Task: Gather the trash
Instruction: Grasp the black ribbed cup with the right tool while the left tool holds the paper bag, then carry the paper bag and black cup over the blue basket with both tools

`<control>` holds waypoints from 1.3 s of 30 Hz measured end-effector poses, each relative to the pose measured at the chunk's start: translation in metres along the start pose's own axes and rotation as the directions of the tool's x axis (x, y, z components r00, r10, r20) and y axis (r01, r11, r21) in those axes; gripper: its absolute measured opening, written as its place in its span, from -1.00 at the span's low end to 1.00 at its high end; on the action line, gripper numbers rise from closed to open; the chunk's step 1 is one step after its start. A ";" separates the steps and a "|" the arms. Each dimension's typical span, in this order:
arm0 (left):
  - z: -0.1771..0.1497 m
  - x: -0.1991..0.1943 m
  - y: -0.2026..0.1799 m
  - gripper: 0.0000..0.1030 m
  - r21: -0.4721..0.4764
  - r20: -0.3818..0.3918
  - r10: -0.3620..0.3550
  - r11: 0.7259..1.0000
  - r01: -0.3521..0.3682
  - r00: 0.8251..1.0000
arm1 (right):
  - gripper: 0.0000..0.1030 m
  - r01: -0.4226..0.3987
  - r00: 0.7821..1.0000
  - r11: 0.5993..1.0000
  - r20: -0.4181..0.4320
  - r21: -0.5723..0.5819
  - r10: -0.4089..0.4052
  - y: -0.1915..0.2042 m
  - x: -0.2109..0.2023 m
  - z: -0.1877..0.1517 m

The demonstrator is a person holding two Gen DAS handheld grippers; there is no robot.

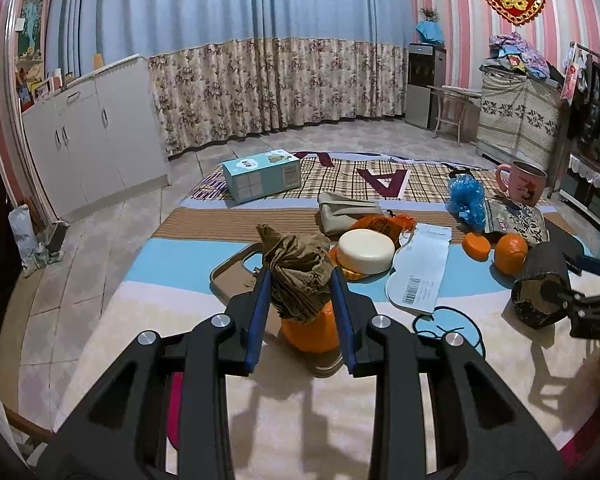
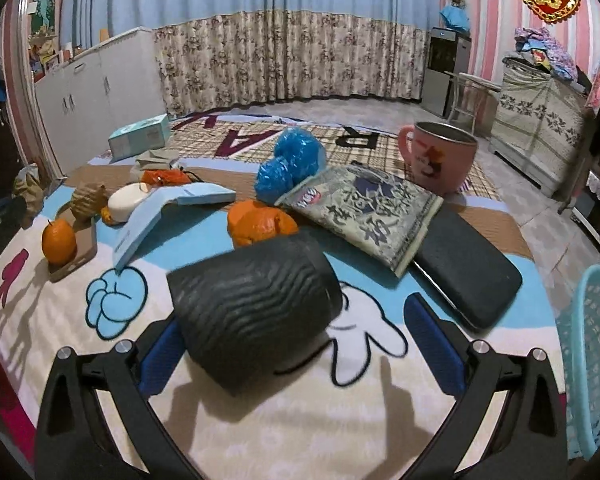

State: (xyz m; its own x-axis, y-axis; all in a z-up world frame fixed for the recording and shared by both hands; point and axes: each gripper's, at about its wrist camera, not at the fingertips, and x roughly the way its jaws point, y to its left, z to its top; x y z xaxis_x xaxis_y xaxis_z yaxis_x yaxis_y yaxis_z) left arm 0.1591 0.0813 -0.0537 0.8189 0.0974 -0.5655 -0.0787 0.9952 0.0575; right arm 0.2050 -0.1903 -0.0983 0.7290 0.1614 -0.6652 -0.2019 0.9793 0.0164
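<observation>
I have a crumpled brown paper wad (image 1: 296,276) pinched between the blue pads of my left gripper (image 1: 300,280), jaws drawn in close on it, and it hangs just above an orange (image 1: 310,330) that sits on a tan tray (image 1: 230,276) on the cartoon-print blanket (image 1: 300,420). My right gripper (image 2: 296,312) has its jaws spread wide around a black ribbed paper cup (image 2: 252,308) lying tipped on its side; the cup leans against the left pad, while the right pad stands clear of it, so I cannot tell whether it is truly gripped or only resting there. From the left camera I see that same cup with its open mouth facing me, a finger of the right gripper reaching into it. Just beyond the tray lie a cream round lid (image 1: 366,256), an orange plastic wrapper (image 1: 384,226) and a white shipping label sheet (image 1: 420,272). Further to the right are two pieces of orange peel or fruit (image 1: 510,254), a blue plastic bag ball (image 2: 292,164), a patterned packet (image 2: 364,216) resting on a black case (image 2: 468,276), and a pink mug (image 2: 440,160). A teal tissue box (image 1: 262,176) stands at the far edge, well apart from the rest. A light blue plastic basket (image 2: 592,364) is at the right edge of the blanket, near my right gripper.
</observation>
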 end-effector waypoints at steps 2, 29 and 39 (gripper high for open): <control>0.000 0.000 -0.001 -0.43 0.004 -0.001 -0.002 1.000 0.002 1.000 | 0.93 -0.003 1.000 1.000 -0.003 -0.018 0.003 0.003 0.003 0.003; -0.002 0.005 -0.010 -0.43 0.036 -0.008 0.020 0.999 -0.019 1.000 | -0.36 0.014 1.000 1.000 -0.019 0.007 -0.014 -0.005 -0.002 -0.004; 0.006 -0.004 -0.030 -0.43 0.098 0.021 0.033 0.995 -0.035 0.999 | -0.36 0.039 0.995 0.993 0.082 0.111 -0.049 -0.045 -0.059 0.000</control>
State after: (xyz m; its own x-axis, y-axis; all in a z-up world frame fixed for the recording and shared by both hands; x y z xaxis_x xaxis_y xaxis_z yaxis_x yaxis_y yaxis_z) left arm 0.1612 0.0514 -0.0484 0.8274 0.1302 -0.5463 -0.0511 0.9862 0.1576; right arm 0.1710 -0.2436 -0.0592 0.7893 0.1229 -0.6016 -0.0988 0.9924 0.0732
